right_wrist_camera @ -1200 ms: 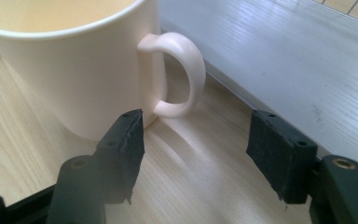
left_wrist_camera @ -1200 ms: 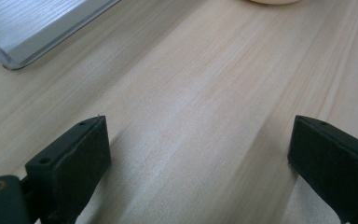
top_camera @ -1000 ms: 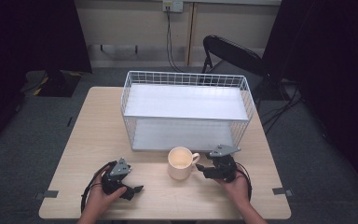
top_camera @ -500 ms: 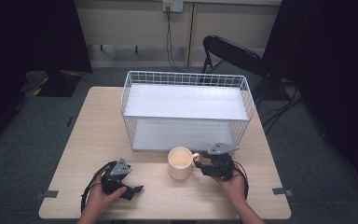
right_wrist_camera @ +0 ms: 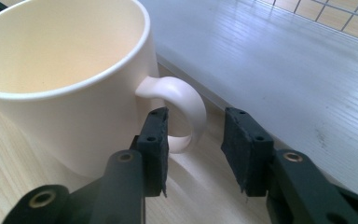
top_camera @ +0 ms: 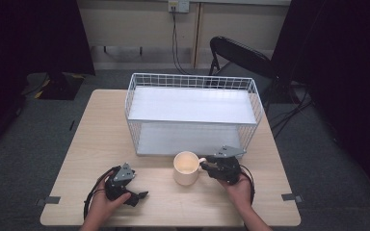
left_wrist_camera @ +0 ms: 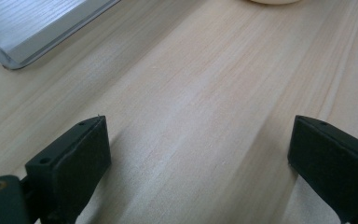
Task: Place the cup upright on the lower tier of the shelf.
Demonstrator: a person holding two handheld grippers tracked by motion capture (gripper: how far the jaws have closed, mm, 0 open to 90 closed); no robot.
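Observation:
A cream mug (top_camera: 186, 167) stands upright on the wooden table (top_camera: 91, 139), just in front of the wire rack, its handle (right_wrist_camera: 186, 100) pointing right. My right gripper (top_camera: 206, 167) reaches in from the right, and its jaws have just been closing with the handle between them. In the right gripper view (right_wrist_camera: 196, 140) the left pad sits at the handle, while a gap remains before the right pad. My left gripper (top_camera: 139, 196) rests low on the table at the front left. Its jaws (left_wrist_camera: 198, 154) stand wide open over bare wood.
A white wire rack (top_camera: 192, 103) with two pale shelves fills the middle back of the table, and its lower shelf edge (right_wrist_camera: 279, 70) lies close behind the mug. A black chair (top_camera: 241, 55) stands beyond the table. The mug's base (left_wrist_camera: 272, 1) shows at the top of the left gripper view.
The right gripper's jaws have drawn closer together around the mug's handle. Both hands and the mug have stayed in place.

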